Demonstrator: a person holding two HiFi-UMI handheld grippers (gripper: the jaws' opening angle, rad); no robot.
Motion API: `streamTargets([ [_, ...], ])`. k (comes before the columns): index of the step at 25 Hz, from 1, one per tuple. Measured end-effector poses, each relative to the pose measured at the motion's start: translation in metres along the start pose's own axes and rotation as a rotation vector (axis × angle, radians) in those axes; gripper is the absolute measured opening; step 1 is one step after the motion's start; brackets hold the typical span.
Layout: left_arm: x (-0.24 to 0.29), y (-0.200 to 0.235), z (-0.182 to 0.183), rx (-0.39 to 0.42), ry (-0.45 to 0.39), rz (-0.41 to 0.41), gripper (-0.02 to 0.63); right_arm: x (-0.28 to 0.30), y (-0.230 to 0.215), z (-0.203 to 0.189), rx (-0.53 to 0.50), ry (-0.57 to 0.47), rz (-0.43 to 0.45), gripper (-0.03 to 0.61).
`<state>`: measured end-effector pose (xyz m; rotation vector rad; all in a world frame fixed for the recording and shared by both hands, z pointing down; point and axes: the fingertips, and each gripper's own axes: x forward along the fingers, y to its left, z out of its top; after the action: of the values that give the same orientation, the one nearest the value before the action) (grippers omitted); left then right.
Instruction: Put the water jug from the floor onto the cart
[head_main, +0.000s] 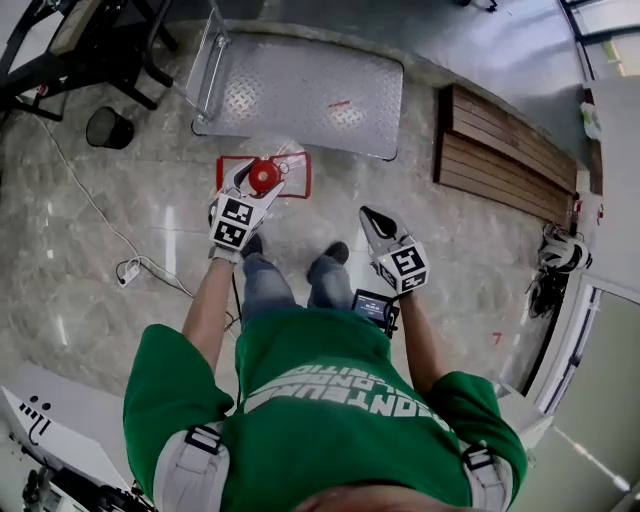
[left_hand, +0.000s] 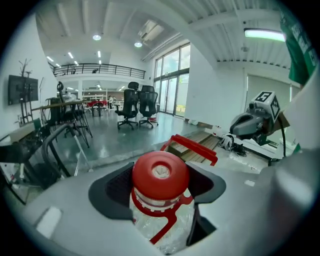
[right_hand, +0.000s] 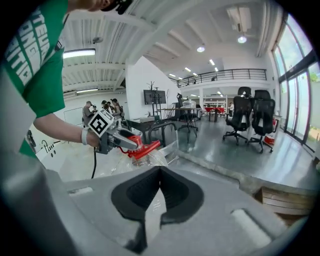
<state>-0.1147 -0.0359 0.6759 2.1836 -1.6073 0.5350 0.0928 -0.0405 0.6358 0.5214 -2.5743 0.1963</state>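
The water jug (head_main: 264, 178) stands before the person's feet, its neck between the jaws of the left claw (head_main: 250, 183), over a square frame (head_main: 305, 175) on the floor (head_main: 160, 215). The cart (head_main: 300, 95) lies just beyond. A wooden pallet (head_main: 505, 150) lies right of the cart, a bin (head_main: 108, 127) left. The right claw (head_main: 368, 216), jaws together on nothing, hangs right of the jug, apart.

Green tee (head_main: 330, 400), white print, jeans (head_main: 266, 285); left gripper (head_main: 262, 172) & right gripper (head_main: 370, 216) grey w/ marker cubes (head_main: 233, 222).
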Motion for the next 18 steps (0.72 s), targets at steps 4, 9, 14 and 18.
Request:
streamTargets([
  [4, -0.028, 0.003, 0.060, 0.036, -0.064, -0.030, 0.337, -0.024, -0.006, 0.021, 0.012, -0.050, -0.095, -0.008],
  [9, -0.053, 0.018, 0.105, 0.051, -0.107, -0.091, 0.337, -0.035, -0.001, 0.047, 0.040, -0.114, -0.185, -0.008],
  [14, -0.066, 0.046, 0.122, 0.058, -0.123, -0.133, 0.336, -0.022, 0.003, 0.077, 0.021, -0.177, -0.258, -0.008],
  [18, -0.070, 0.053, 0.104, 0.067, -0.076, -0.186, 0.336, -0.011, 0.016, 0.094, 0.006, -0.191, -0.279, -0.008],
])
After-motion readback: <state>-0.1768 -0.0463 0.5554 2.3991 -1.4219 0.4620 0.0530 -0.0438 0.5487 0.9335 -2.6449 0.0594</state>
